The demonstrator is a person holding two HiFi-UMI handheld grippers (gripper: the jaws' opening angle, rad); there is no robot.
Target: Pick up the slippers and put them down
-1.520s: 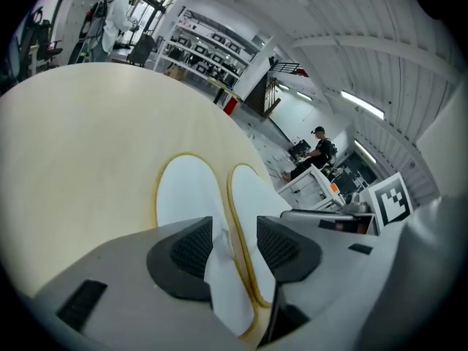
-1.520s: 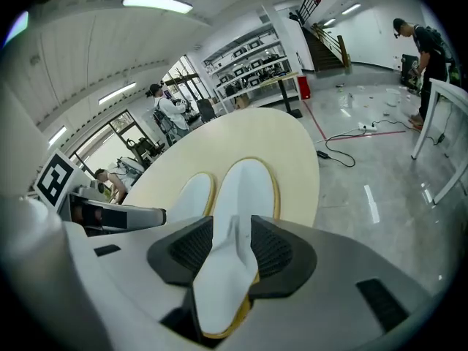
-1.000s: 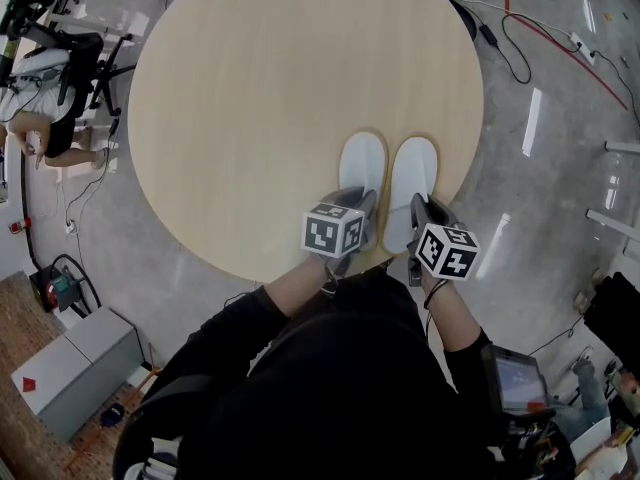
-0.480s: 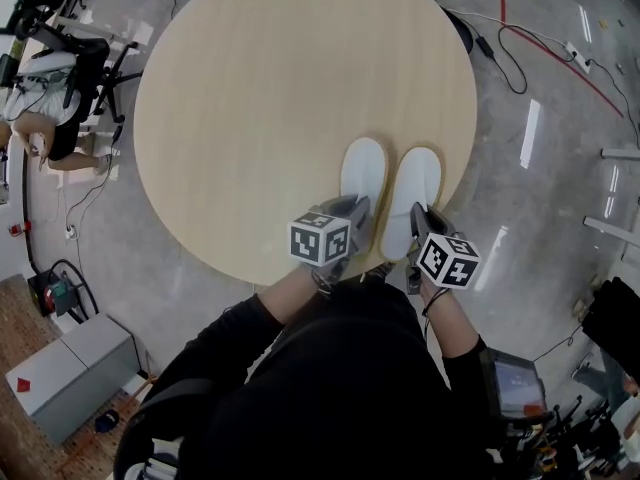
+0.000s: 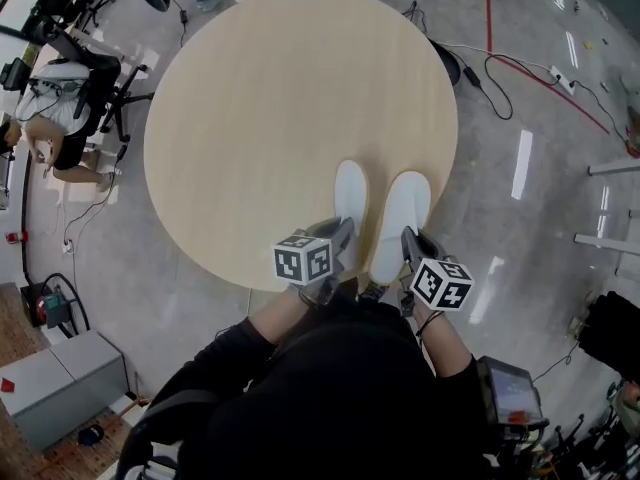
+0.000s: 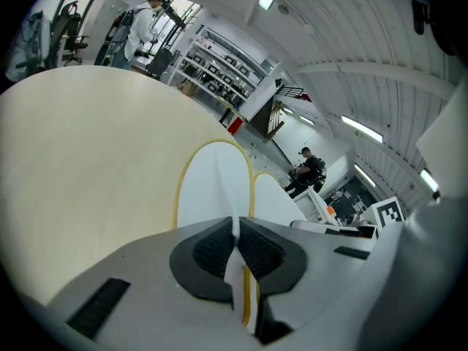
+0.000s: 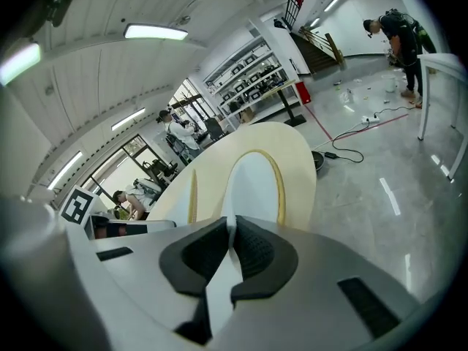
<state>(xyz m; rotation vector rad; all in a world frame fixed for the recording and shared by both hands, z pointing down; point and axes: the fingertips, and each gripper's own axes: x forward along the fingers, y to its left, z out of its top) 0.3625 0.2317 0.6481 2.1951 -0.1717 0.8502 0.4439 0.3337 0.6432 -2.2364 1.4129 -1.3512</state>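
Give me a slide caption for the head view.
Left gripper pinches the left slipper, right gripper the right slipper, at the round wooden table's near edge.

Two flat white fabric slippers with thin yellow edge trim: left slipper [image 5: 350, 198], right slipper [image 5: 402, 218]. They are side by side, slightly apart, toes pointing away, above the near edge of the round light-wood table [image 5: 250, 118]. Heel ends hidden.

floor [image 5: 560, 218]: glossy grey | table [image 5: 260, 118]: round, pale wood | ceiling lights [image 7: 152, 31]: on

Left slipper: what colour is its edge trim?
Yellow, around the white slipper; clearest in the left gripper view.
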